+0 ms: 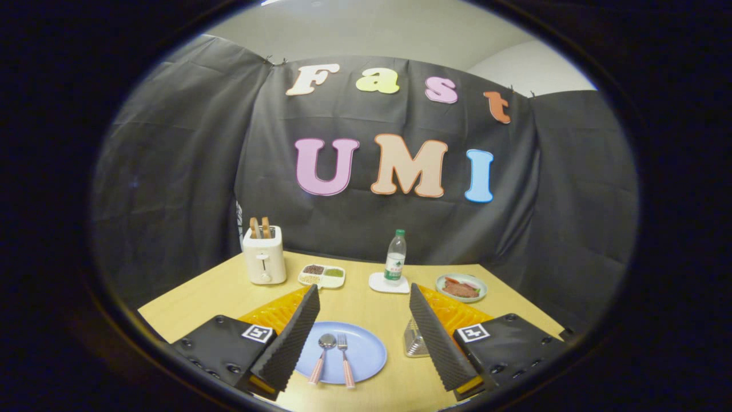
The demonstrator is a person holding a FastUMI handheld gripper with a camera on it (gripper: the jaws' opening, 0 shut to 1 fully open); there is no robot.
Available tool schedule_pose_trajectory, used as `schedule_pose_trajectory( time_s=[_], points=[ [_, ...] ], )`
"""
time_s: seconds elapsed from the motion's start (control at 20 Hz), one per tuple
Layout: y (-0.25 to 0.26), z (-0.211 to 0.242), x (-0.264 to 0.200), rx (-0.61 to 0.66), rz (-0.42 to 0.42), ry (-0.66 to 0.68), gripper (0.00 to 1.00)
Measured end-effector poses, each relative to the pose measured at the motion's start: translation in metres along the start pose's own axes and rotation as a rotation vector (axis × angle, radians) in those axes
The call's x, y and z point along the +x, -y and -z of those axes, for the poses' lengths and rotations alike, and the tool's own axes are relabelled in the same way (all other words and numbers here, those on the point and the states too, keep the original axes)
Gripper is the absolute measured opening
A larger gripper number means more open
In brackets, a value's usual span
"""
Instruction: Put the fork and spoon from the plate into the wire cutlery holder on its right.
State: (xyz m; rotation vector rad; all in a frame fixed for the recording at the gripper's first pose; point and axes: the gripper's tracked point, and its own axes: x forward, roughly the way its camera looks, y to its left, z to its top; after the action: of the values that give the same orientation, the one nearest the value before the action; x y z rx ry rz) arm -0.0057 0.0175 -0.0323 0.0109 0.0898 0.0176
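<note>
A blue plate lies on the wooden table, between my fingers and a little toward the left one. On it rest a spoon and a fork, side by side, both with pink handles pointing toward me. The wire cutlery holder stands just right of the plate, partly hidden behind my right finger. My gripper hovers above the plate, open wide, with nothing held between the fingers.
Beyond the plate stand a white toaster with toast in it, a divided snack dish, a water bottle on a white coaster, and a small plate of food. Black cloth walls close in the table.
</note>
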Motion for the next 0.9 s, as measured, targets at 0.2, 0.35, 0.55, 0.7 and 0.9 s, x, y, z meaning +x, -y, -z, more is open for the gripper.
schedule_pose_trajectory(
  time_s=[0.2,0.35,0.55,0.7,0.9],
  points=[
    [-0.007,0.025,-0.002,0.019,0.006,-0.071,0.99],
    [-0.010,0.048,-0.001,0.042,0.008,-0.132,0.99],
    [-0.005,0.082,0.006,0.049,0.017,-0.211,0.99],
    [0.001,0.109,0.015,0.033,0.029,-0.268,0.99],
    [0.007,0.144,0.031,0.014,0.040,-0.344,0.99]
  ],
)
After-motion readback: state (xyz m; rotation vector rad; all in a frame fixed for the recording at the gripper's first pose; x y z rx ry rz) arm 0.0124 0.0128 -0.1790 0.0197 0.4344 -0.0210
